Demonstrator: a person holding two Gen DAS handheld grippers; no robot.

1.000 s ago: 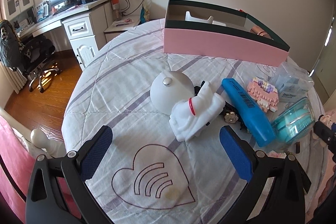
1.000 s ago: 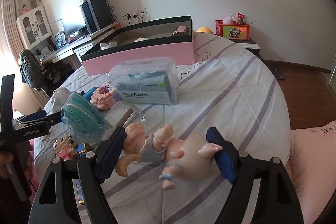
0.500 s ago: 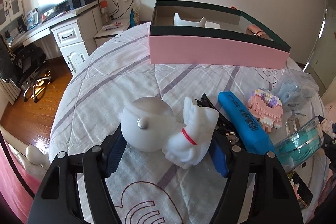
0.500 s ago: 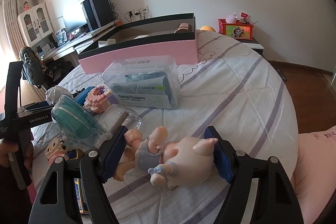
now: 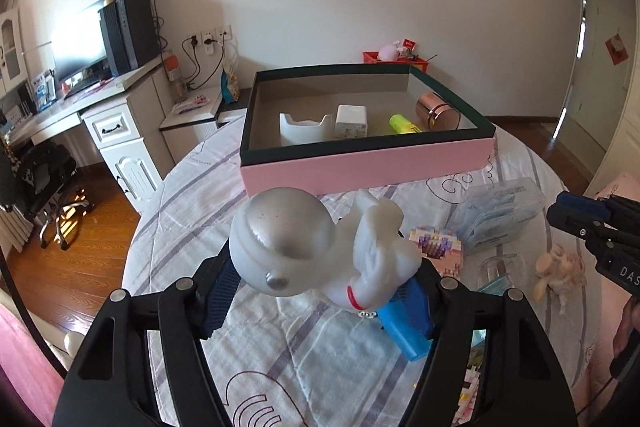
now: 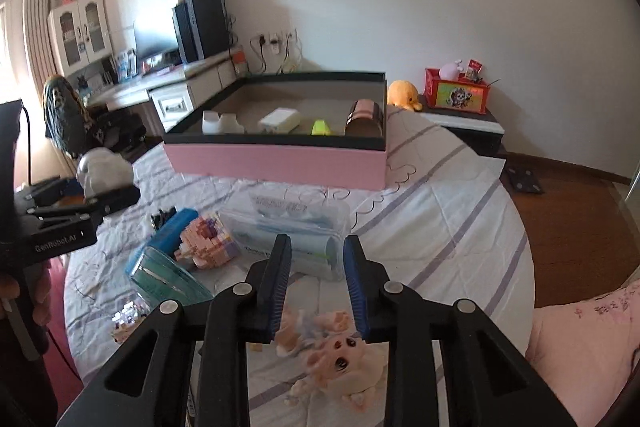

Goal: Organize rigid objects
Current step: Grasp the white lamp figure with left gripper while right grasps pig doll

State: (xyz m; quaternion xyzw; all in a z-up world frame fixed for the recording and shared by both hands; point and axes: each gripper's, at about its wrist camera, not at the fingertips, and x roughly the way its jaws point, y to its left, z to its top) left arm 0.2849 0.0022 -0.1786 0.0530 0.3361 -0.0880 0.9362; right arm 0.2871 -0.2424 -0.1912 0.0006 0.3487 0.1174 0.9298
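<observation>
My left gripper [image 5: 320, 303] is shut on a white astronaut figure [image 5: 316, 247] with a round helmet and holds it above the bed, in front of the pink box [image 5: 368, 169]. The figure and gripper also show in the right wrist view [image 6: 104, 169]. The box [image 6: 276, 159] holds a white holder [image 5: 304, 129], a white charger [image 5: 351, 121], a yellow highlighter [image 5: 404, 125] and a copper tin [image 5: 436, 111]. My right gripper [image 6: 316, 287] is half closed and empty, lifted above a pig doll [image 6: 344, 355] lying on the bed.
On the bed lie a blue case [image 6: 168, 235], a pink block model [image 6: 208, 245], a clear floss box [image 6: 296, 227] and a teal brush case [image 6: 168, 279]. A desk and chair stand to the left; a nightstand with a red box [image 6: 458, 95] stands behind.
My left gripper closed on the astronaut figure and lifted it off the bed. My right gripper rose away from the pig doll and its jaws narrowed, leaving the doll on the bed.
</observation>
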